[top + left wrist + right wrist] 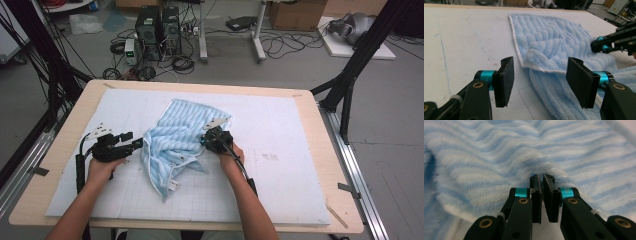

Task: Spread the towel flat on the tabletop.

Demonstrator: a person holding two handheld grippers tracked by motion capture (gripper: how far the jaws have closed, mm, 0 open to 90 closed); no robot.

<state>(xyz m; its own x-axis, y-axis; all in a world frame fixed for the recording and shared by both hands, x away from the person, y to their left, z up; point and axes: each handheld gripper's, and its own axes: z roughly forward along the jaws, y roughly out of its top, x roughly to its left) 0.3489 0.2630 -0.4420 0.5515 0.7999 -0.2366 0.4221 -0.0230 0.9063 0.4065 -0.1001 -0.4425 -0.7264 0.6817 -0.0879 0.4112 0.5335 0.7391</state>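
Observation:
A light blue striped towel (175, 135) lies crumpled and partly folded over on the white mat (285, 150). My left gripper (137, 144) is at the towel's left edge, lying low over the mat. Its jaws stand open (541, 61), and a folded towel (554, 40) corner lies just ahead of them, untouched. My right gripper (207, 140) is at the towel's right side, also seen as the right gripper (609, 42) across the cloth. Its jaws are shut (542, 177), with their tips pinched into a raised fold of the towel (486, 157).
The mat covers a wooden table (70, 130) with bare mat on the right and near side. Black frame legs (350, 75) stand at the table's corners. Computers and cables (155, 35) sit on the floor beyond the far edge.

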